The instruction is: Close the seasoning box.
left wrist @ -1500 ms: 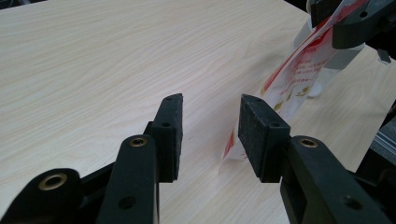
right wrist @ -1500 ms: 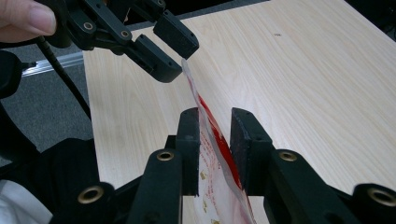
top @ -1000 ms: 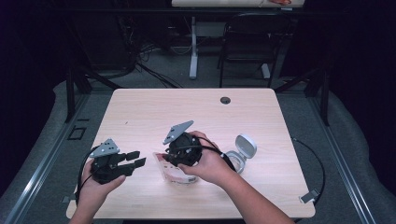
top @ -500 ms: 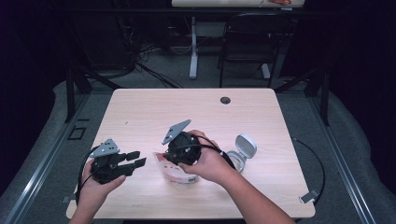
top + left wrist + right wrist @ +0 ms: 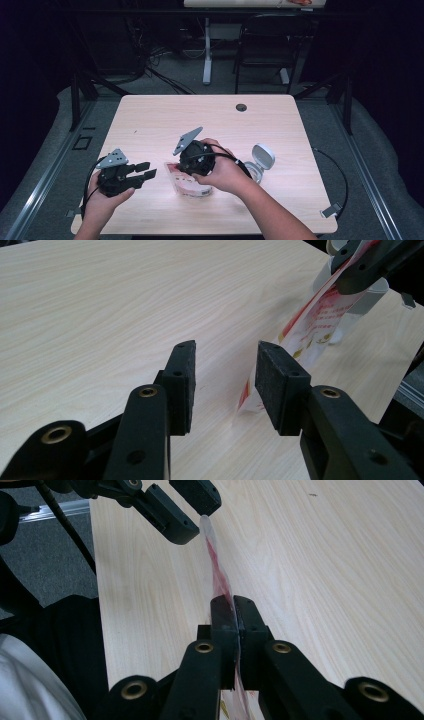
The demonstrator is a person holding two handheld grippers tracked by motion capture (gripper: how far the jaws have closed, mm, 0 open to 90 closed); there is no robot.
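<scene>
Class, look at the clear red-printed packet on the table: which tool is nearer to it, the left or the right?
Right. The right tool is shut on the packet, pinching it. The left tool stands open beside the packet's other end, not gripping it.

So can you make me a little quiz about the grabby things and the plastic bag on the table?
1. True or false: the right hand-held gripper is clamped on the plastic bag.
2. The left hand-held gripper is: A) open, B) shut on the bag, C) lying on the table.
3. What small dark thing sits in the tabletop near its far edge?

Key: 1 true, and its jaws have just been closing with the bag between them. 2 A. 3 a round hole.
</scene>
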